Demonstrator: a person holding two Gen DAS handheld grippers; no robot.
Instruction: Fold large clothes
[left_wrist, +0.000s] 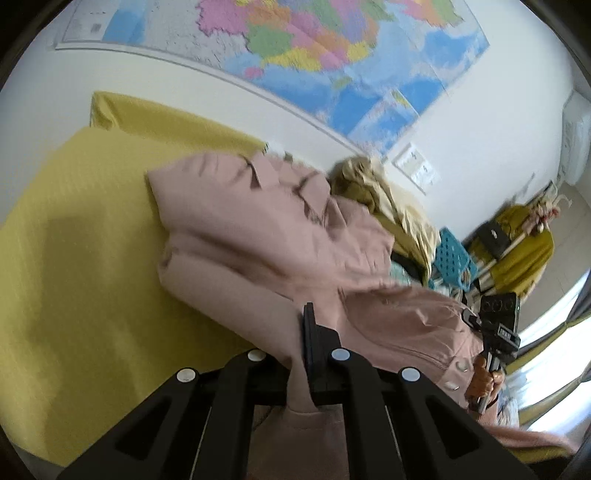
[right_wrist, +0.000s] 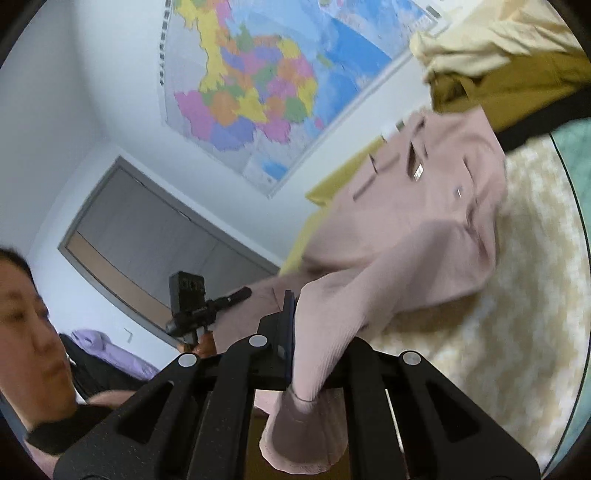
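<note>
Pink and finely ribbed, the top (left_wrist: 280, 236) lies spread over a yellow cover (left_wrist: 74, 258), its collar end toward the wall and its near part lifted off the surface. In the right wrist view the same top (right_wrist: 413, 229) rests partly on a cream patterned blanket (right_wrist: 498, 332), with a sleeve drawn up toward the camera.

The left gripper (left_wrist: 301, 354) is clenched on a fold of the top, pink cloth bunched between its black fingers and spilling below them. The right gripper (right_wrist: 295, 354) is likewise clamped on the sleeve, whose ribbed cuff hangs down past the jaws. Each gripper appears in the other's view: the right one at the far side of the top in the left wrist view, the left one beside the raised sleeve in the right wrist view, each with a hand on its handle.

Just beyond the top sits a heap of cream and mustard clothes (left_wrist: 384, 199), and next to that a blue basket (left_wrist: 452, 262). A large coloured map (left_wrist: 314, 48) hangs on the white wall behind. In the right wrist view a grey door (right_wrist: 155, 243) stands below the map (right_wrist: 258, 92), and part of a person shows at the left edge. Both views are somewhat blurred.
</note>
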